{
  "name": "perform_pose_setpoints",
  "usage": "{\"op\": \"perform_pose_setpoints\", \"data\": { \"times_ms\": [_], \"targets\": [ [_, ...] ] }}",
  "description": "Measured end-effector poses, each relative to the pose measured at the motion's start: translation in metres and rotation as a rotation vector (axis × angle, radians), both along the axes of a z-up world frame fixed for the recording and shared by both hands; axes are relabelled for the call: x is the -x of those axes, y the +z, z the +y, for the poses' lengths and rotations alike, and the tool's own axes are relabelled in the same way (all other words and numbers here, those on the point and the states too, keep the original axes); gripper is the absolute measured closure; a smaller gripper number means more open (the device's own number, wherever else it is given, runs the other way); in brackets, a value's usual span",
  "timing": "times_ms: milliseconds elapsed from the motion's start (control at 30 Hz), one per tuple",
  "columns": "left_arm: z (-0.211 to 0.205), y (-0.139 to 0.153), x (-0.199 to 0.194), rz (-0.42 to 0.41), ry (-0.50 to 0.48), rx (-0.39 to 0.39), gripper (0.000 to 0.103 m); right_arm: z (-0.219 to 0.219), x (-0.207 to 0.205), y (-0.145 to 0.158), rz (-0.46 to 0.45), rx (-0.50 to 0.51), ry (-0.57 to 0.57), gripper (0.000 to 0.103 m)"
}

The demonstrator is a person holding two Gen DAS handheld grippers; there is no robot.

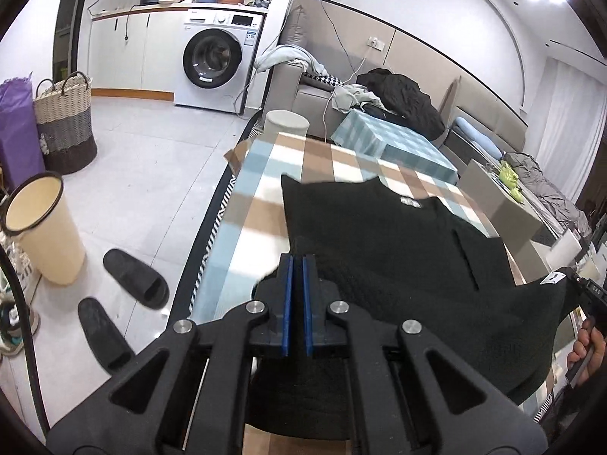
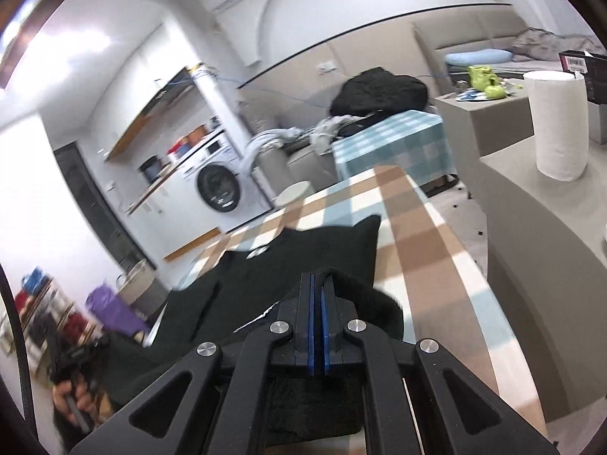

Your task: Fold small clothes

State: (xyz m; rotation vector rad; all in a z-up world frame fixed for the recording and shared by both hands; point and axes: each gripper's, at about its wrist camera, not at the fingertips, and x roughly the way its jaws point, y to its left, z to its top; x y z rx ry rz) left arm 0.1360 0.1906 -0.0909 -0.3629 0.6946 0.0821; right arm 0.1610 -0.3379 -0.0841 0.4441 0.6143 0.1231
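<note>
**A:** Start with the big picture. What have you got?

**B:** A checked worktop (image 1: 265,204) with one dark knit top (image 1: 379,235) on it. The collar end lies flat at the far side, label up. The near hem is off the cloth and slung between my two grippers.

**A:** And the grippers themselves?

**B:** Left gripper (image 1: 297,265): blue fingers (image 1: 288,303) pressed together, pinching the near-left corner of the hem. Right gripper (image 2: 316,284): same, fingers clamped on the near-right corner, with knit bunched over the tips. From the left camera I can see the right corner stretched up by its tag, and a hand (image 1: 586,345) on the handle below it.

**A:** What worries you from here?

**B:** Mostly the grip. Each side holds only a small bite of thick knit, so if I pull the corners apart too hard one could slide out and the fold would collapse. Also, if one hand leads, the hem will land skewed across the collar. The right view is blurred, so I can't judge alignment well there.

**A:** Anything smaller?

**B:** The top sits close to the worktop's right edge (image 2: 447,227). If it drags that way, a shoulder could spill over.
</note>
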Motion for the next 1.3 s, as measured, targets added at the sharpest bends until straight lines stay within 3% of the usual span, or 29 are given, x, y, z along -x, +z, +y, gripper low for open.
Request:
{"op": "perform_pose_setpoints", "data": {
  "times_ms": [267,400,433,500,533,567,667,800,833,867,967,1300],
  "targets": [
    [0.011,-0.036,-0.061,0.111,0.022,-0.001,0.100,-0.005,-0.041,-0.036,0.186,0.063,-0.101,0.100],
    [0.009,-0.064,-0.063,0.191,0.023,0.032,0.099,-0.015,-0.041,-0.061,0.271,0.006,-0.097,0.096],
    [0.010,-0.068,-0.061,0.198,0.011,0.058,0.096,-0.017,-0.039,-0.065,0.279,-0.016,-0.082,0.095],
    [0.008,-0.078,-0.056,0.218,-0.005,0.094,0.077,-0.020,-0.033,-0.071,0.314,-0.031,-0.060,0.075],
    [0.007,-0.081,-0.053,0.223,-0.017,0.112,0.061,-0.020,-0.029,-0.073,0.318,-0.042,-0.047,0.056],
    [0.005,-0.085,-0.048,0.220,-0.019,0.122,0.052,-0.019,-0.025,-0.076,0.322,-0.053,-0.030,0.052],
    [-0.009,-0.094,-0.044,0.242,-0.059,0.125,0.051,-0.008,-0.021,-0.084,0.336,-0.029,0.012,0.052],
    [-0.027,-0.100,-0.047,0.247,-0.059,0.063,0.051,0.008,-0.020,-0.089,0.333,0.017,0.046,0.057],
    [-0.030,-0.100,-0.046,0.240,-0.066,0.063,0.057,0.013,-0.019,-0.089,0.328,0.031,0.059,0.065],
    [-0.034,-0.101,-0.046,0.239,-0.084,0.064,0.070,0.017,-0.019,-0.090,0.333,0.050,0.073,0.071],
    [-0.042,-0.101,-0.044,0.240,-0.097,0.025,0.077,0.025,-0.015,-0.091,0.345,0.100,0.091,0.082],
    [-0.046,-0.094,-0.005,0.250,-0.117,0.020,0.076,0.025,0.024,-0.087,0.373,0.086,0.125,0.086]
  ]
}}
